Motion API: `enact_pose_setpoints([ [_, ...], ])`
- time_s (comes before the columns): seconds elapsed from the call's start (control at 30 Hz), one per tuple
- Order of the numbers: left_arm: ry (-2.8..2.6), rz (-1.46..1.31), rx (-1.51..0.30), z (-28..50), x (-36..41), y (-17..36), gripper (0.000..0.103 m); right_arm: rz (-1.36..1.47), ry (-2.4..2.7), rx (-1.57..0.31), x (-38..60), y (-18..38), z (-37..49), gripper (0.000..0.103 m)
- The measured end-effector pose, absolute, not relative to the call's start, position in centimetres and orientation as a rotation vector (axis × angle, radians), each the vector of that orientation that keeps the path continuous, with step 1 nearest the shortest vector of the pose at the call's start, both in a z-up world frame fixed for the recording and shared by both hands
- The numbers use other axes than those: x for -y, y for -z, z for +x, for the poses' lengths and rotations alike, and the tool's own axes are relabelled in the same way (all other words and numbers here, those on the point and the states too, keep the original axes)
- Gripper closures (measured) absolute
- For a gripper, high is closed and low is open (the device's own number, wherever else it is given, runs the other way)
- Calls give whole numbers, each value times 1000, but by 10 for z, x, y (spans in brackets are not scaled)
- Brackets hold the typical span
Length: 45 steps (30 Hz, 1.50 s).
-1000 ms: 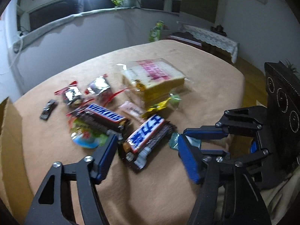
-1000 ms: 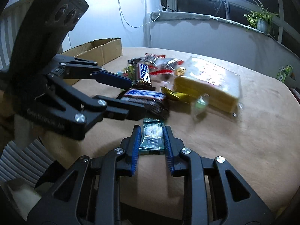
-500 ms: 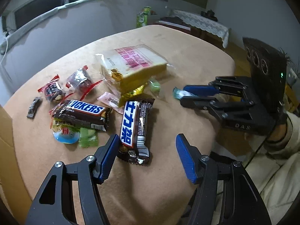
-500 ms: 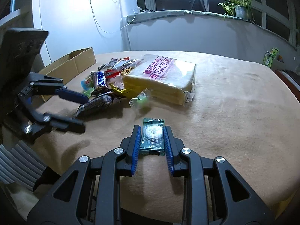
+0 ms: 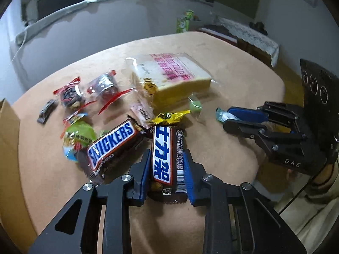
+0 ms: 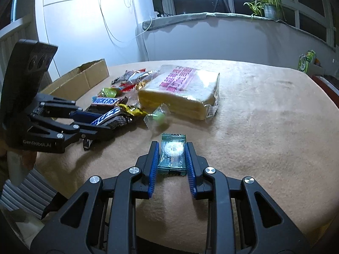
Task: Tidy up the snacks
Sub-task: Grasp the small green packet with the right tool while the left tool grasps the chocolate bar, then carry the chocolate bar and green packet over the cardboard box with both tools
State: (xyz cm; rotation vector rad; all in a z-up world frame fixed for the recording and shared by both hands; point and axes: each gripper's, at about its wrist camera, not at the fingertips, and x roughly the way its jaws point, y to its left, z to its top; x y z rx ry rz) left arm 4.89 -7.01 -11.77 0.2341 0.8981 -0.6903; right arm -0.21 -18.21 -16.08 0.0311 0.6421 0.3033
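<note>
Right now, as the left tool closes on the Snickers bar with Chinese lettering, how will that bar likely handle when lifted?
The Snickers bar looks thick and straight, so it probably stays stiff rather than drooping. Its glossy wrapper may slip between the closing blue pads. It overlaps the neighbouring English-label Snickers bar, which might shift.

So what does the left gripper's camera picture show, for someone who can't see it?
The left gripper is closing its blue jaws on a Snickers bar with Chinese writing on a tan tablecloth. Behind lie another Snickers bar, wrapped sweets and a bread pack; the right gripper holds a small candy.

Home room, bay window (image 6: 233,2), potted plant (image 6: 267,6), cloth-covered table (image 6: 264,116)
</note>
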Motion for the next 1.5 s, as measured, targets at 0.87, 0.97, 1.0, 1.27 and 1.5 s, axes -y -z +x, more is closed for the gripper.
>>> enact_pose_setpoints([
  [0.87, 321, -19, -607, 10, -78, 36, 76, -17, -431, -491, 98, 79, 27, 77],
  [0.97, 278, -34, -585, 4, -98, 33, 76, -38, -472, -488, 73, 74, 34, 77],
  [1.0, 265, -38, -581, 4, -103, 32, 76, -48, -489, -487, 62, 71, 36, 77],
  [1.27, 155, -94, -560, 2, -157, 37, 76, -113, -646, -454, -25, 59, 51, 77],
  [1.5, 100, -133, -577, 5, -190, 52, 76, -174, -759, -433, -98, 54, 69, 77],
])
